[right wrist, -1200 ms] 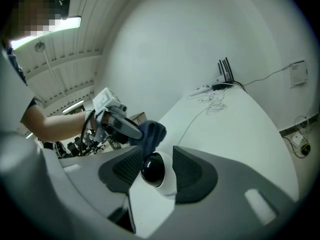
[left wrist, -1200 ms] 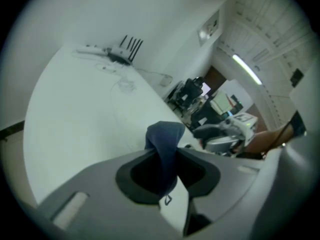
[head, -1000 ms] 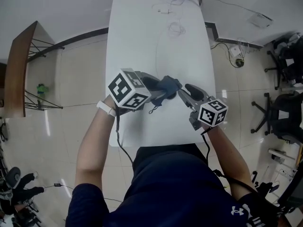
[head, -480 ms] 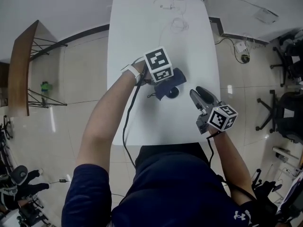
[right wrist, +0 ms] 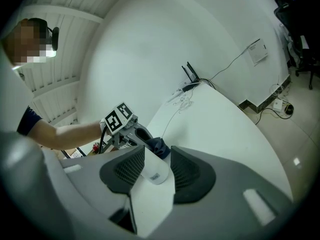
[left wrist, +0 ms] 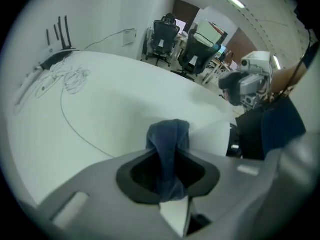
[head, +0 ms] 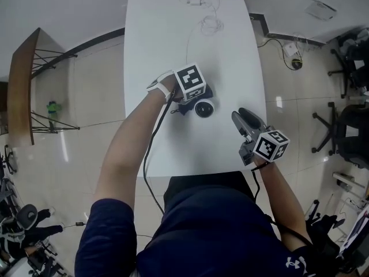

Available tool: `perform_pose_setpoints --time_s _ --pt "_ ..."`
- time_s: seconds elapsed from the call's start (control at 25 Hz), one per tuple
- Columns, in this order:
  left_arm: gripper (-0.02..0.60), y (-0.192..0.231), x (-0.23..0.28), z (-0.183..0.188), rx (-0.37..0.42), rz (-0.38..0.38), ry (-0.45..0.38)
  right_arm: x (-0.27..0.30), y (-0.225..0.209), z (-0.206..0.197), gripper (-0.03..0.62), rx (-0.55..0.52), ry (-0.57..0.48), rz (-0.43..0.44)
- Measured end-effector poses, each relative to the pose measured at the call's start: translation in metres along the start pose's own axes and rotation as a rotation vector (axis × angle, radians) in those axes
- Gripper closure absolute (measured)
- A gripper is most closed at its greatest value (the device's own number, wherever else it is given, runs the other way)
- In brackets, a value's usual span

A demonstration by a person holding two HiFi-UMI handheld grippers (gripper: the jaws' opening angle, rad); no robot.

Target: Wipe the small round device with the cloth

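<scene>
The small round device [head: 203, 108], white with a dark centre, sits on the white table [head: 155, 45]. Just left of it, touching or nearly so, lies the dark blue cloth [head: 183, 108]. My left gripper [head: 188, 100] points steeply down, shut on the cloth [left wrist: 169, 139], which bunches out past its jaws. My right gripper [head: 238, 116] hovers to the right of the device, apart from it. Its jaws have just been closing but still stand open with nothing between the pads. In the right gripper view [right wrist: 157, 170] the device [right wrist: 151, 167] shows through their gap, with the cloth [right wrist: 160, 147] behind it.
A thin cable [head: 188, 45] runs up the table to a coil of wires [head: 211, 25] at the far end. A router [right wrist: 190, 85] stands there by the wall. Office chairs [head: 351, 131] stand on the floor to the right, a wooden shelf [head: 23, 85] to the left.
The grippers, which met over the cloth a second ago, have parted. The left one went down to the table with the cloth, uncovering the device. The right one drew back to the right.
</scene>
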State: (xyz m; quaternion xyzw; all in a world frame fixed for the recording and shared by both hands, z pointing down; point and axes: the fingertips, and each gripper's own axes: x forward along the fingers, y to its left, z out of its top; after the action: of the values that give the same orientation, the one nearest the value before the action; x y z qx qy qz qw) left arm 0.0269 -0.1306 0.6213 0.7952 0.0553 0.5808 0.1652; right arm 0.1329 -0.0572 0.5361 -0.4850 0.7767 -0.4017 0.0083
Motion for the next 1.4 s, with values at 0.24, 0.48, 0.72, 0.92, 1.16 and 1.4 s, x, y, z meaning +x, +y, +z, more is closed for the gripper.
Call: perform_pose_setpoints --time_s 0.24,0.48,0.72,0.92,1.16,1.4 --pt "0.497 -0.019 -0.102 0.031 0.022 0.055 -0.252 -0.002 0.003 0.006 0.434 -0.014 -0.001 0.004" --pt "0.497 -0.082 -0.135 0.049 0.344 0.107 -0.159 -0.004 0.003 0.010 0.437 -0.005 -0.014 0.010" --pt "0.497 -0.084 -0.074 0.034 0.434 0.054 0.064 -0.006 0.002 0.007 0.437 0.004 -0.022 -0.004" --pt "0.497 -0.051 -0.055 0.050 0.449 0.047 0.171 -0.022 -0.010 0.003 0.437 0.036 -0.045 -0.044" --pt "0.497 0.000 0.007 0.023 0.406 0.036 0.388 -0.032 -0.021 -0.006 0.440 0.070 -0.063 -0.079" --pt "0.499 0.018 0.011 0.024 0.271 0.140 0.272 -0.046 -0.034 -0.003 0.442 0.077 -0.083 -0.098"
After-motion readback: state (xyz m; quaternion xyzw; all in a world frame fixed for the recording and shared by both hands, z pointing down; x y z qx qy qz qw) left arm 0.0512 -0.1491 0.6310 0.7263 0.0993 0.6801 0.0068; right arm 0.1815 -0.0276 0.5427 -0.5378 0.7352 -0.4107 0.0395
